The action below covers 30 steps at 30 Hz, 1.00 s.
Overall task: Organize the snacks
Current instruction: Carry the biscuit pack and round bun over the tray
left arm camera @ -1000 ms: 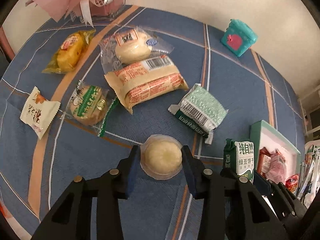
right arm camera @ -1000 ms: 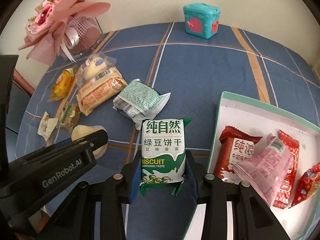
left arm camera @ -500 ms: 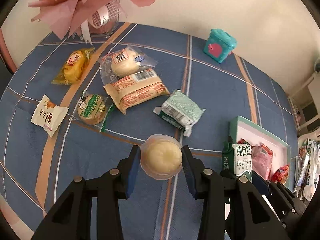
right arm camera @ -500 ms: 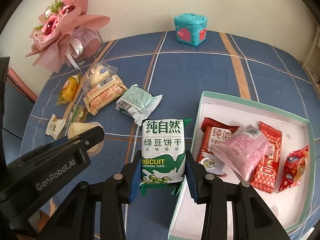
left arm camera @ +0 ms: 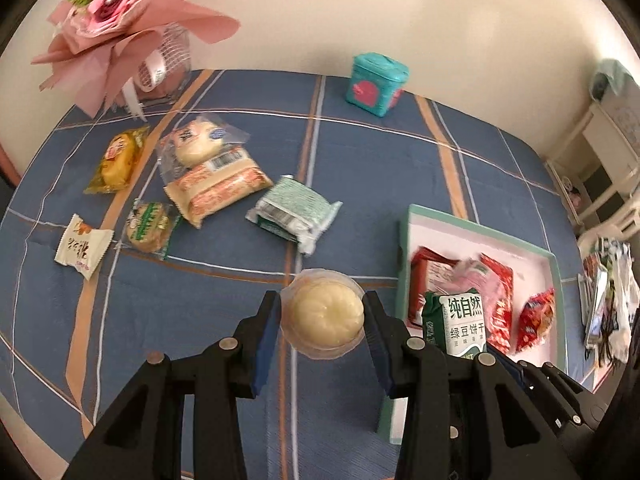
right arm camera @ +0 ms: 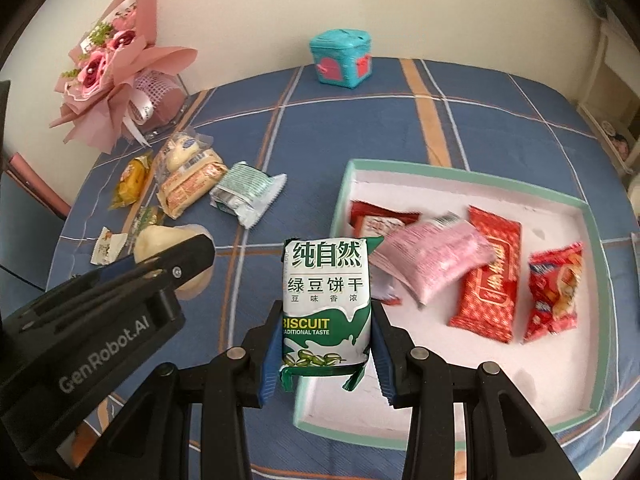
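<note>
Left gripper (left arm camera: 322, 322): clamps round pastry (left arm camera: 325, 312). Right gripper (right arm camera: 325, 346): clamps biscuit packet (right arm camera: 326, 300) at box (right arm camera: 460, 170) edge. Risk: crowded grippers colliding, dropping snacks.

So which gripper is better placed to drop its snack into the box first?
Right. The right gripper holds the biscuit pack at the box's near rim; the left gripper, with the bun, hangs over tablecloth.

Soft, even daylight — only faint shadows; fisheye bends the bed's (left arm camera: 360, 168) edges, and packets in the tray (right arm camera: 460, 176) are motion-blurred.
</note>
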Motion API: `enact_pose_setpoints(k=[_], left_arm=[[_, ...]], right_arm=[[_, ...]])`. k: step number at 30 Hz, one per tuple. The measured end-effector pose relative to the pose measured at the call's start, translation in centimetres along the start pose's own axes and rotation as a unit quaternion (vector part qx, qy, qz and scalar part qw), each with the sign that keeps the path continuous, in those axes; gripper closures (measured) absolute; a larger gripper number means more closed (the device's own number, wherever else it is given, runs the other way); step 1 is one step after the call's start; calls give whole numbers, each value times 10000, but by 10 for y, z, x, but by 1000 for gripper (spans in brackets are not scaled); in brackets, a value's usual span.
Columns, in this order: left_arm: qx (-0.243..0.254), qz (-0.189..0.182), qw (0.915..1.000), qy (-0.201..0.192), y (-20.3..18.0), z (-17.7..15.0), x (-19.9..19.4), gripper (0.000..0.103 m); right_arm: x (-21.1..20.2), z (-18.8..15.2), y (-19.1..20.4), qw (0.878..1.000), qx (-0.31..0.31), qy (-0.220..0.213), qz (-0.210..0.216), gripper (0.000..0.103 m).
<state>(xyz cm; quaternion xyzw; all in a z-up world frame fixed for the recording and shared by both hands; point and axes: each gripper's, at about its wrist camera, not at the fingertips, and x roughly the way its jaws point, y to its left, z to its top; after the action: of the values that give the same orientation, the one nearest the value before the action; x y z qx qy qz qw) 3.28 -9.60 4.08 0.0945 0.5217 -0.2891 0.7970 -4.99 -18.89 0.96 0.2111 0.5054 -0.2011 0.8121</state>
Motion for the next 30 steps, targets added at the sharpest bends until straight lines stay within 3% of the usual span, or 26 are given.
enact_pose_setpoints(k=[16,30], left_arm=[[1030,-408,9932,371,-85,-24,13,60],[1189,-463,9885,813,-101,-38,35,60]], right_arm=[[-14,-31,-95,9964,588,157,-593,61],[-10,-39,-102,9957,594,330,-632,60]])
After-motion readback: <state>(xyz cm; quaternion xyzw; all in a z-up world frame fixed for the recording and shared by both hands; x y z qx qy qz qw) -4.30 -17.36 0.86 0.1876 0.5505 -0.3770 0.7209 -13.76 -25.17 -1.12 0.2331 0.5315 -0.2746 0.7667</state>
